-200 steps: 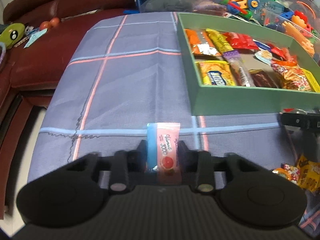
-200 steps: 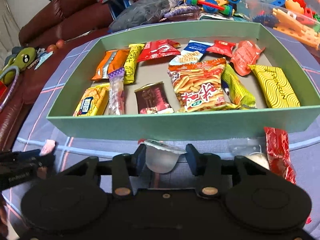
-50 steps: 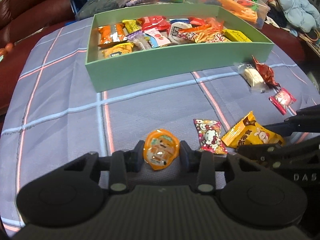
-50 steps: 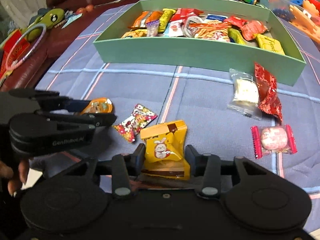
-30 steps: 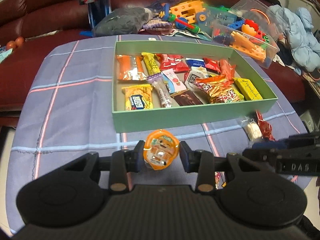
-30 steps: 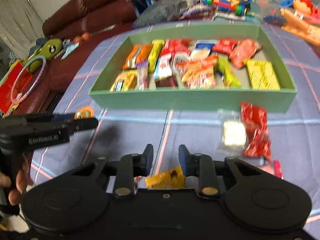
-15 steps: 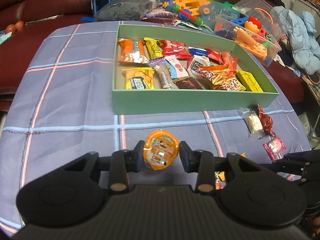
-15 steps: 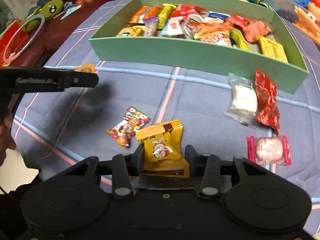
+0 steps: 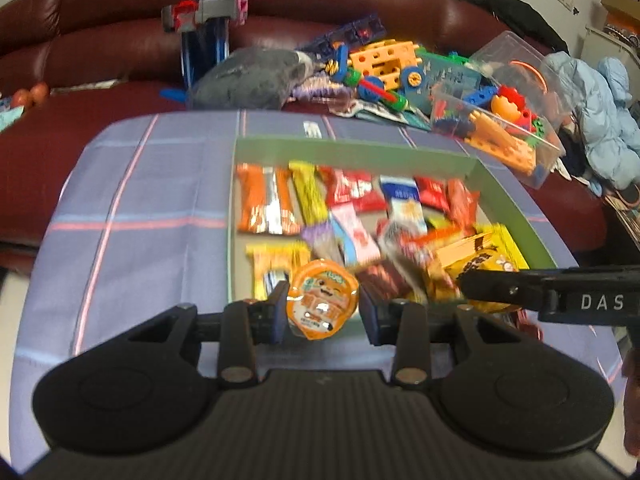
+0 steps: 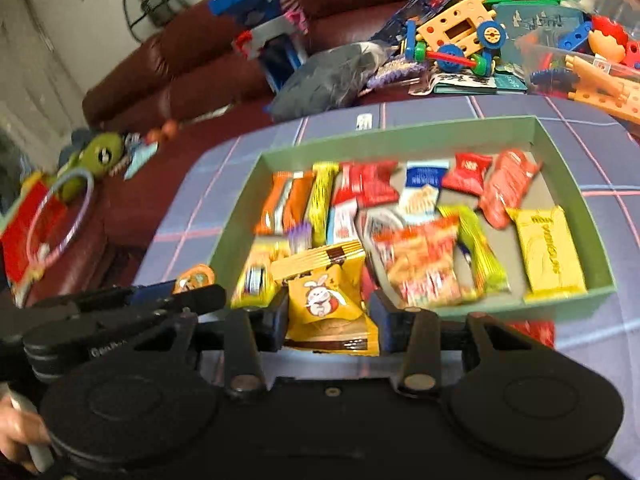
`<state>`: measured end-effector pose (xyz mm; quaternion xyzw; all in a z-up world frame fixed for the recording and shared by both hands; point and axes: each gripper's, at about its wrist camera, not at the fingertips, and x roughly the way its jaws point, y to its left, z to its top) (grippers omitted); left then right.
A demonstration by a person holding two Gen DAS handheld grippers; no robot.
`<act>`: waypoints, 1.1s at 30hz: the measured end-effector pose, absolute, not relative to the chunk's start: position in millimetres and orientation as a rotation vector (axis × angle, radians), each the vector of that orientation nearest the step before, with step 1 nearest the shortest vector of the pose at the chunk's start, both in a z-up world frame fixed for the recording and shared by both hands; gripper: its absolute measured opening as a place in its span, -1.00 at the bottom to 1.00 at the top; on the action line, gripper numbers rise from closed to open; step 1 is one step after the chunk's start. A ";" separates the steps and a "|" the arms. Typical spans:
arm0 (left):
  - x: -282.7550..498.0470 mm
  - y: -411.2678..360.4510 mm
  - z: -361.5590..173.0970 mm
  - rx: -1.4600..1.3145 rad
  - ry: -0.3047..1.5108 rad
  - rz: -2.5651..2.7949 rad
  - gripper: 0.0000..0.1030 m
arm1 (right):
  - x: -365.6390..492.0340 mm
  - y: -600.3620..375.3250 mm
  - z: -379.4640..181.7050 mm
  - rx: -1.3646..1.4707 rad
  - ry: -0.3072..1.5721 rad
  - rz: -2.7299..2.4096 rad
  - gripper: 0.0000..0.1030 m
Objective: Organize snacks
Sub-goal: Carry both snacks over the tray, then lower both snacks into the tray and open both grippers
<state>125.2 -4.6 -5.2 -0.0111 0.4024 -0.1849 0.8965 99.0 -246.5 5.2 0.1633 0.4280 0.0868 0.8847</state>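
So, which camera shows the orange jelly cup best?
The left wrist view: the orange jelly cup sits large between the left fingers, lid facing the camera. The right wrist view shows only its small edge.

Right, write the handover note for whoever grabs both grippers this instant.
Left gripper: shut on the orange jelly cup, held near the green box's front-left corner.
Right gripper: shut on the yellow rabbit packet, at the box's front edge.
Done: many snacks already lie inside the box.
Left: drop both held snacks in. A red wrapper lies on the cloth in front of the box; blur hides anything else there.
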 end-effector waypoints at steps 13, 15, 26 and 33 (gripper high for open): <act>173.0 -32.4 -13.9 0.019 0.844 -0.332 0.43 | 153.0 -251.6 -5.0 0.463 0.868 0.170 0.67; 172.0 -31.2 -16.3 0.021 0.835 -0.303 0.80 | 148.3 -255.1 -5.5 0.457 0.848 0.152 0.73; 156.5 -30.5 -16.6 0.025 0.856 -0.280 1.00 | 122.8 -267.0 -1.8 0.444 0.836 0.107 1.00; 135.1 -39.2 -4.2 0.043 0.841 -0.302 1.00 | 97.4 -273.4 10.3 0.440 0.821 0.098 1.00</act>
